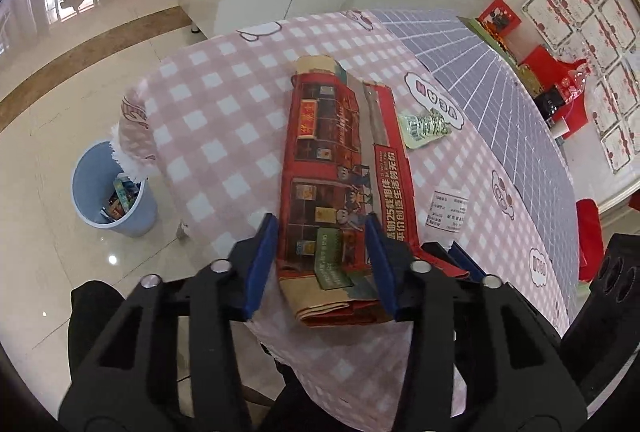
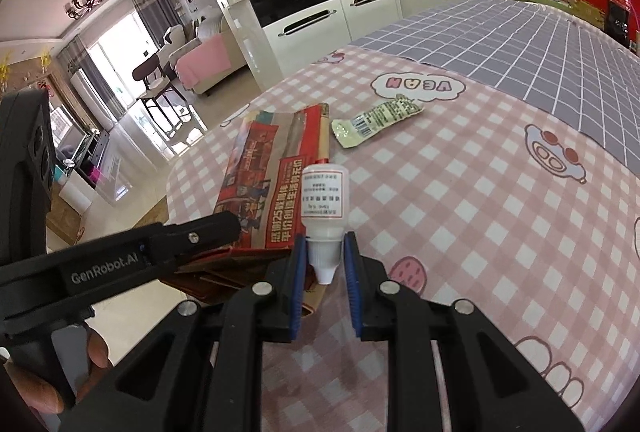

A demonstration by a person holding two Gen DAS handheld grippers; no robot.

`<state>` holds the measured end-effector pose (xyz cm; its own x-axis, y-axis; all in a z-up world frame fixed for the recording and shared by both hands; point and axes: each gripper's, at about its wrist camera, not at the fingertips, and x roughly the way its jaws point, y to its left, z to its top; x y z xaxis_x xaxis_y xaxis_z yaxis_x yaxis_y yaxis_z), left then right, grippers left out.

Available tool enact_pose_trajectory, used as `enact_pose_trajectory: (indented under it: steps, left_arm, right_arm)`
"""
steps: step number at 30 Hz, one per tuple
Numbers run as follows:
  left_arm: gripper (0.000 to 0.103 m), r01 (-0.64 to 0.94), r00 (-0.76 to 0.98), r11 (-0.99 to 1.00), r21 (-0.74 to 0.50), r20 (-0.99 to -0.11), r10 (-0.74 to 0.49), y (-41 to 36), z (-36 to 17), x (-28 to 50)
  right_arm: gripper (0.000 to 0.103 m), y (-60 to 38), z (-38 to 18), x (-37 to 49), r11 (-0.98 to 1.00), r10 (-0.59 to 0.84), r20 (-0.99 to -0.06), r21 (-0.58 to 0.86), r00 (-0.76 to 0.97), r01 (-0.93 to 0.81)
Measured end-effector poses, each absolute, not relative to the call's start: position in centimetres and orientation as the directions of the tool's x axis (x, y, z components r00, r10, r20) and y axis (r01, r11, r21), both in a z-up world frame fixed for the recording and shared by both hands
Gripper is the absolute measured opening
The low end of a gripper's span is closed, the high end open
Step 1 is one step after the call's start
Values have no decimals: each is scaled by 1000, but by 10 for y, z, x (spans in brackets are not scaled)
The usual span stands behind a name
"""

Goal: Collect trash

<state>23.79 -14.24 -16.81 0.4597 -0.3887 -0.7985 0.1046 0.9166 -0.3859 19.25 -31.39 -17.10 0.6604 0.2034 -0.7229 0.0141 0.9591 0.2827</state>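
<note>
**Mia:** Blue pads of the left gripper (image 1: 322, 264) sit on both sides of the flat red and brown paper bag (image 1: 340, 167) at the table's edge. I cannot tell if they squeeze it.

**Tom:** Down on the floor stands the round blue bin (image 1: 114, 191).

**Mia:** Now the other view. Right gripper (image 2: 325, 274) pinches the small white plastic bottle (image 2: 325, 209) by its cap, beside the bag. A shiny wrapper (image 2: 376, 121) lies behind on the pink checked cloth (image 2: 460, 199).
</note>
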Motion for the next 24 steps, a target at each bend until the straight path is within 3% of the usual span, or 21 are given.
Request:
enact_pose_trajectory:
  steps: [1,10,12,13,14,21,24]
  left_arm:
    - [26,120,463,913,-389,-792,-398,-142,-168,238]
    - [24,195,488,919,-341,-779,-393,-142,-156,242]
    - [32,226,481,909,-351,-771,-418,-145,-148,250]
    - [53,257,473,907,-334,-774,-420,-153,-144,254]
    - [61,291,477,902,-320,-769,-426,-161,-140,257]
    - [63,462,483,880,-113,-799,-357,-230,-136,289]
    - [64,492,462,866,-92,-815,-349,-248,-143,307]
  right_arm:
    - [19,-314,-172,195,958,205,-722,287,661,16]
    - [19,-308,-171,192,962,185,-715,272,674,24]
    - [19,-314,-169,193,962,174,-712,270,680,37]
    - [19,-318,-168,193,960,170,-710,275,684,47]
    - [19,-322,-166,194,961,161,-708,272,688,56]
    - [19,-359,-152,207,958,94,-706,257,702,129]
    - [19,-373,-151,221,961,65,-718,232,693,151]
